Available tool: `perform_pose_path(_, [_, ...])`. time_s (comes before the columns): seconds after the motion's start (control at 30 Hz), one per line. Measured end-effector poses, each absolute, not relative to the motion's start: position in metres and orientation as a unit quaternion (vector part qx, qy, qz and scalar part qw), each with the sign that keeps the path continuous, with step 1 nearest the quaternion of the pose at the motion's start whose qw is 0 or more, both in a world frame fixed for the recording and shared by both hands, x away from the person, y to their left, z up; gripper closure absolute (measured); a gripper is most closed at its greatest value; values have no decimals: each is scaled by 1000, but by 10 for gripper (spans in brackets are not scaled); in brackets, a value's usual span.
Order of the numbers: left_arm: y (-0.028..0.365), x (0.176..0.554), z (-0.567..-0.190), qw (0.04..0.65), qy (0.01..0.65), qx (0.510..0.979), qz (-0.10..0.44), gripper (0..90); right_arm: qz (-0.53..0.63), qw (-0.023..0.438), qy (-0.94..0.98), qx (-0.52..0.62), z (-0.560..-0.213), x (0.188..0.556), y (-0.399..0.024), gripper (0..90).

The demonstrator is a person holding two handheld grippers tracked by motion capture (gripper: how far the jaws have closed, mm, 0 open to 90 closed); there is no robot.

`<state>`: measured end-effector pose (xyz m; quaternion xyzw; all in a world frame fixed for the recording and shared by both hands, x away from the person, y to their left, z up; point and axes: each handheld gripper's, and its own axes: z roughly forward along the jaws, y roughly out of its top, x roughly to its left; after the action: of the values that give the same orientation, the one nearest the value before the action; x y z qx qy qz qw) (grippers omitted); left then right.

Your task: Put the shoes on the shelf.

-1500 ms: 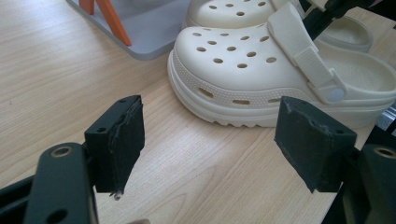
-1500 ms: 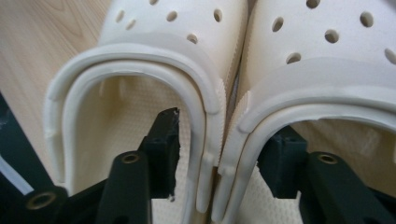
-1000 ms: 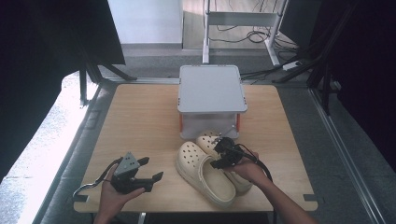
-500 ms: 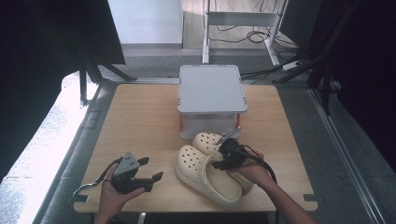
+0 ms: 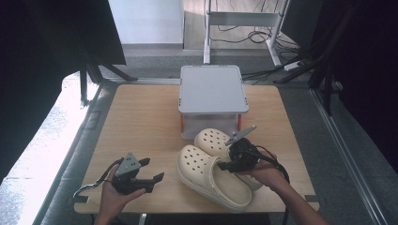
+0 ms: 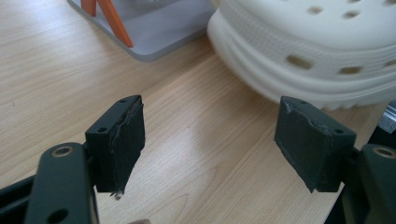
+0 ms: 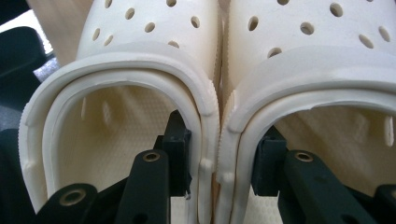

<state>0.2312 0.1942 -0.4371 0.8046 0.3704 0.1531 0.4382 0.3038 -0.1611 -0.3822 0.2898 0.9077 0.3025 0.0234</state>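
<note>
A person's right gripper [image 5: 234,159] pinched a pair of cream clogs [image 5: 211,171] together at lower centre of the high view, one jaw inside each shoe, so the jaws were partly closed on the two adjoining inner walls [image 7: 212,135]. The clogs lay side by side on the wooden counter [image 5: 141,122], toes toward a grey lidded box [image 5: 212,89] at centre frame. The left gripper [image 5: 145,180], at lower left and well apart from the shoes, stood wide open and held nothing, its pads [image 6: 122,140] just above the wood. The hold looked slim: soft foam walls could slip from the pads, and lifting both shoes by one edge might let either clog swing, twist free or knock the box.
</note>
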Motion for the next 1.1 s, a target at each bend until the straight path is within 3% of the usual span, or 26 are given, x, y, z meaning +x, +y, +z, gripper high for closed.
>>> perform_pose_path(1.1, [193, 232, -439, 437, 371, 806, 149, 249, 360, 42, 888, 283, -317, 295, -187, 655])
